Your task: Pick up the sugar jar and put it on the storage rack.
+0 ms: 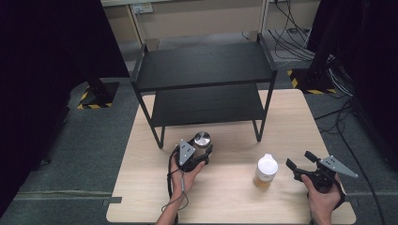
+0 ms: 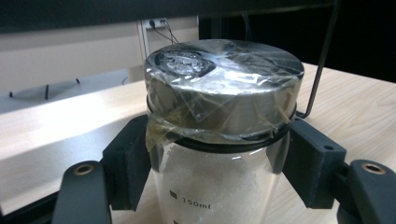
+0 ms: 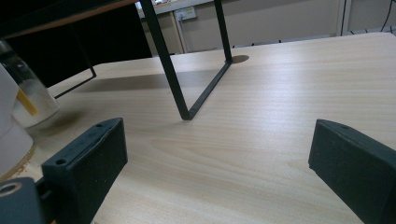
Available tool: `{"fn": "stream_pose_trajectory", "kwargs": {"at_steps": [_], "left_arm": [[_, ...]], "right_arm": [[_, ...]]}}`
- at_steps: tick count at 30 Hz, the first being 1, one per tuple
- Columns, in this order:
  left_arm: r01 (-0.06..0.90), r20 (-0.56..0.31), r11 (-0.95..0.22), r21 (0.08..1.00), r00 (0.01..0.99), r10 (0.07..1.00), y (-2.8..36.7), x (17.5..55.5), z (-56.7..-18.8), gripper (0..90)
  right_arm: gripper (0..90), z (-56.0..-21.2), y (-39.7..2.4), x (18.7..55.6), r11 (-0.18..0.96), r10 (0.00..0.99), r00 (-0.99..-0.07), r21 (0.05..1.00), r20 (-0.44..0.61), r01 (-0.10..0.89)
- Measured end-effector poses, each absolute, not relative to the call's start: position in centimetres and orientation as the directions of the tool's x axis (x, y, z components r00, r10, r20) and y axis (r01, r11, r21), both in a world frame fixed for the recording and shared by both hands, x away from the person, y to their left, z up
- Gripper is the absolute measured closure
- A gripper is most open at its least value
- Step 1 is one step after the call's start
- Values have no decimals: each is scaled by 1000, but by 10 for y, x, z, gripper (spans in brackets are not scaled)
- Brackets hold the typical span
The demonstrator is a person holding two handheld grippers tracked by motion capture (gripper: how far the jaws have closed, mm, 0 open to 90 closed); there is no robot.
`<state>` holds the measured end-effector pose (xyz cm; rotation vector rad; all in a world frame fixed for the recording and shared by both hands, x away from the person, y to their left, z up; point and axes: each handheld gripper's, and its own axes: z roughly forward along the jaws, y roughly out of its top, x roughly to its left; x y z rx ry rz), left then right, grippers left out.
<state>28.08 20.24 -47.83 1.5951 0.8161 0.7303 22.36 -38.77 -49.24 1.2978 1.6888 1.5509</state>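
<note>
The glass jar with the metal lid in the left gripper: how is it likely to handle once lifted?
The glass jar is probably rigid but breakable, and smooth enough to slip between the left gripper pads, which press just under the metal lid. Its white powder fill probably makes it fairly heavy for its size. Tall and round, it could tip or roll if set down carelessly.

Soft overhead light brightens the table [image 1: 225, 197], glare streaks the jar lid [image 2: 224, 88], and dark surroundings frame slightly soft pictures.
</note>
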Motion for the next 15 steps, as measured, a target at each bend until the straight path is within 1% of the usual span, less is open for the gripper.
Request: {"fn": "stream_pose_trajectory", "kwargs": {"at_steps": [15], "left_arm": [[45,74,-117,992,546,835,213,252,-448,309]], "right_arm": [[48,-492,-387,223,-104,879,-416,946,231,306]]}}
